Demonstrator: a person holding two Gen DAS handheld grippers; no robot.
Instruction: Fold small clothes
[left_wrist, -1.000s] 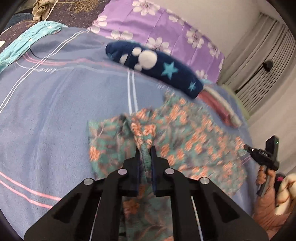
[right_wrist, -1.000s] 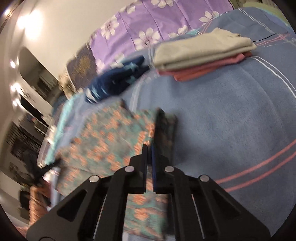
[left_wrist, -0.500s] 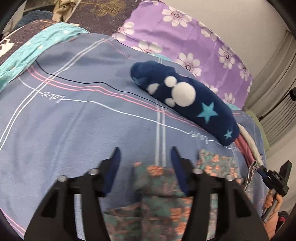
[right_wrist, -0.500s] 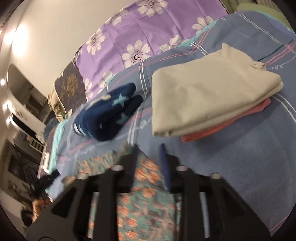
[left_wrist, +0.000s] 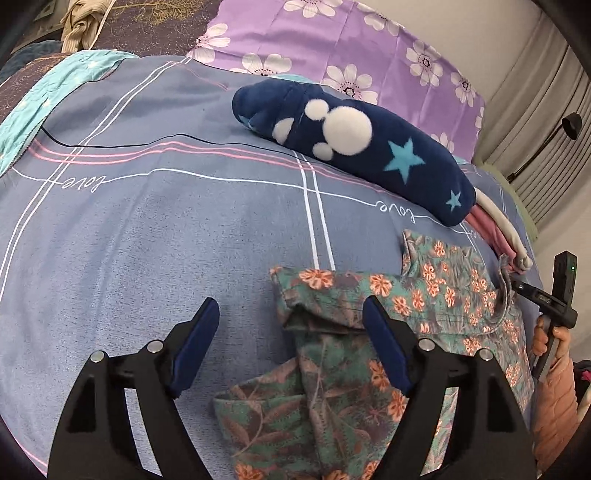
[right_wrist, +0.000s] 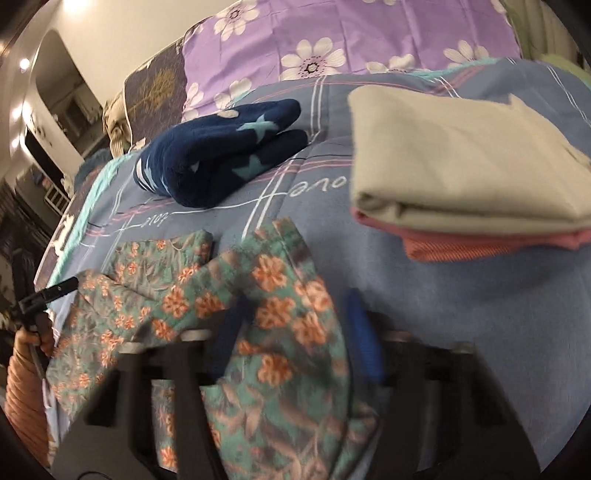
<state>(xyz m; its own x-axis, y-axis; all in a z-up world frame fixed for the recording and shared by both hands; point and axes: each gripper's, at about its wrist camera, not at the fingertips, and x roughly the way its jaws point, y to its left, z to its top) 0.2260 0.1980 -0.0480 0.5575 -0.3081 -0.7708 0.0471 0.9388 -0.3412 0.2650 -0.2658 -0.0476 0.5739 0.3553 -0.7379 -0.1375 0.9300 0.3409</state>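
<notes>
In the left wrist view, a grey-blue bedspread with white and pink stripes (left_wrist: 155, 229) is covering the bed, and the black left gripper with blue finger pads (left_wrist: 290, 328) is hovering over it with its jaws spread wide, gripping nothing. The teal floral-print cotton garment with orange flowers (left_wrist: 369, 354) is lying crumpled between and just beyond the fingers, its upper edge folded over and reaching toward the right side of the bed. Behind it, a navy fleece item with white dots and pale blue stars (left_wrist: 354, 144) is resting across the bedspread, in front of a purple pillowcase with white flowers (left_wrist: 332, 48). At the far right, the right gripper's black handle is showing in a hand.

In the right wrist view, the left gripper's handle is showing at the left edge. The floral garment (right_wrist: 258, 295) is spreading from there across the foreground and draping over the right gripper (right_wrist: 299, 332), whose jaws appear to be standing wide apart, though blur and cloth are hiding much of them. The navy fleece item (right_wrist: 221, 162) is lying behind. To the right, a folded beige cloth (right_wrist: 454, 162) is sitting on top of a folded coral-pink cloth (right_wrist: 480, 243), well apart from the garment.
</notes>
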